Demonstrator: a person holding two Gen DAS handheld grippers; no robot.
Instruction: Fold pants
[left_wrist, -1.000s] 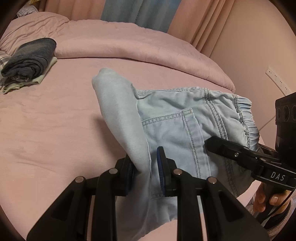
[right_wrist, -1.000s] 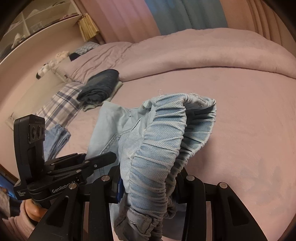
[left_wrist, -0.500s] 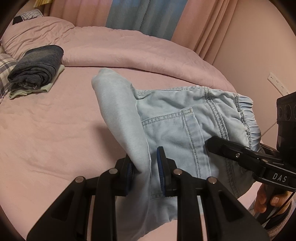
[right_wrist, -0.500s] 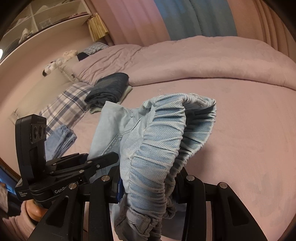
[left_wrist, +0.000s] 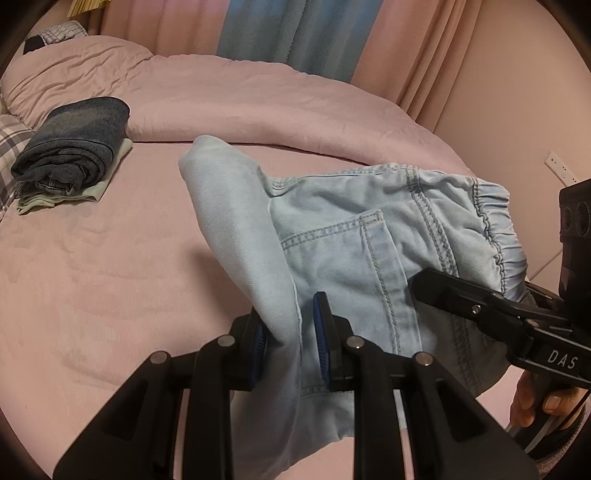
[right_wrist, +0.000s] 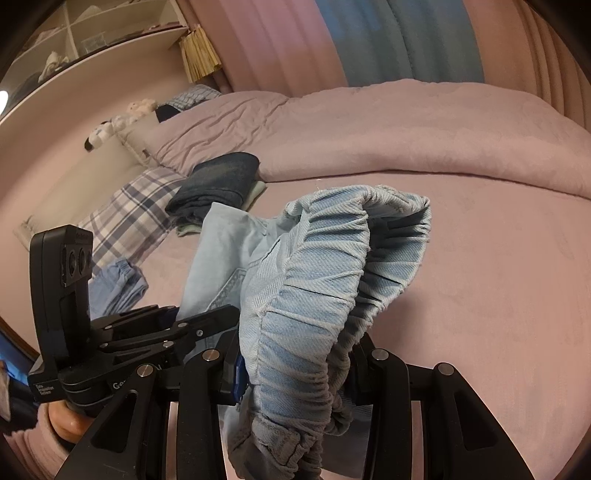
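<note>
Pants, light blue denim, hang lifted above pink bed, stretched between both tools. Left hand-held gripper clamps folded leg fabric; right hand-held gripper clamps gathered elastic waistband. Folded dark jeans lie near pillows.

You had two claws in play, the left claw and the right claw. There was one pair of light denim pants, one stack of folded clothes, one plaid pillow, one blue garment, and two soft toys beside the bed.
</note>
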